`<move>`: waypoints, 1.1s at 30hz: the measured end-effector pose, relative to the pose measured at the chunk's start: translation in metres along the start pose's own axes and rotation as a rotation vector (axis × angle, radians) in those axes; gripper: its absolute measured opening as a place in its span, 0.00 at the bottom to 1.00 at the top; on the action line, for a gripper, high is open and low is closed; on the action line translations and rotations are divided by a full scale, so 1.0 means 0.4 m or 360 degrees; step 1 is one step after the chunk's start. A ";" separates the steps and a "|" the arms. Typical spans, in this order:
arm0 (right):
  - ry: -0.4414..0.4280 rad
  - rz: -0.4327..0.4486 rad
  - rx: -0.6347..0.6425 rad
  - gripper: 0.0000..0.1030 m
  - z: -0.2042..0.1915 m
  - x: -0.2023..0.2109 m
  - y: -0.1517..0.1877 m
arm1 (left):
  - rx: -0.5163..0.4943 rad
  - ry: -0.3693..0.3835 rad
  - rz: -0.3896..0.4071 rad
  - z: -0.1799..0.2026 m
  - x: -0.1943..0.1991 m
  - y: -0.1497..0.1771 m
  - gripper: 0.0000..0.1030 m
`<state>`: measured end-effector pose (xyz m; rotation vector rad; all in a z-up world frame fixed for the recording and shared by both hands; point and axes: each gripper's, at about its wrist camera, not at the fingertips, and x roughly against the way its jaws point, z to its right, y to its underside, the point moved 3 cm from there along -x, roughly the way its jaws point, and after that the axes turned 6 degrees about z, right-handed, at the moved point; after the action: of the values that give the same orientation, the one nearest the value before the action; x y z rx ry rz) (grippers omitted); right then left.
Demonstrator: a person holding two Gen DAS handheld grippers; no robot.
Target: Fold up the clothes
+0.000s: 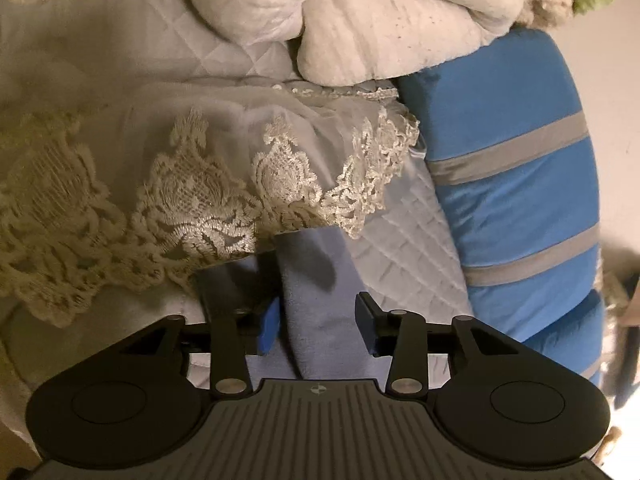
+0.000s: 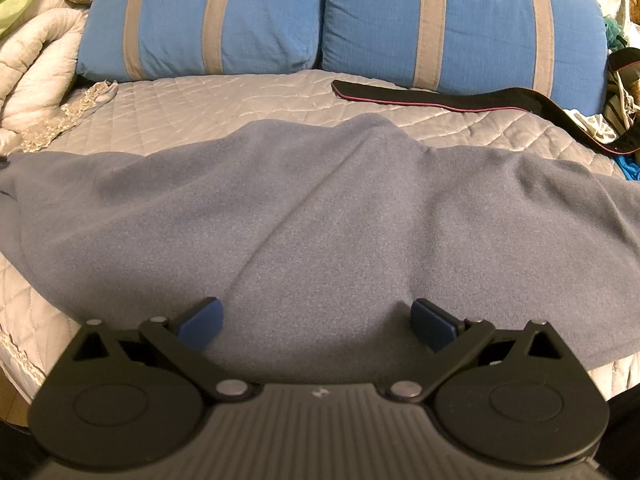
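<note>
Hovering low over the soft grey-blue fleece garment (image 2: 320,220), the right gripper (image 2: 318,322) is holding its jaws wide apart, blue pads on either side of the fabric's near part and clamping nothing. The garment is lying spread across the pale quilted bedspread (image 2: 224,100), nearly edge to edge. The left gripper (image 1: 318,326) is straddling a narrow fold of the same cloth, jaws apart with a gap beside each pad. Just beyond it, a cream lace-trimmed cloth (image 1: 200,184) is draping over the bedspread. Farther back, blue pillows with grey stripes (image 2: 460,20) are leaning together, with a black strap (image 2: 460,98) lying before them.
</note>
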<state>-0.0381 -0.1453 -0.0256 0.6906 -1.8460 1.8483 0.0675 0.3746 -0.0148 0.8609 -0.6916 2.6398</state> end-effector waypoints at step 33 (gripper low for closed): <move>0.0007 -0.0004 0.0004 0.99 -0.006 0.001 0.003 | -0.0443 -0.0651 0.0036 0.046 0.083 -0.008 0.40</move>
<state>-0.0392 -0.1432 -0.0263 0.6885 -1.8396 1.8491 0.0515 0.3714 0.0197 1.3220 -1.1393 2.3231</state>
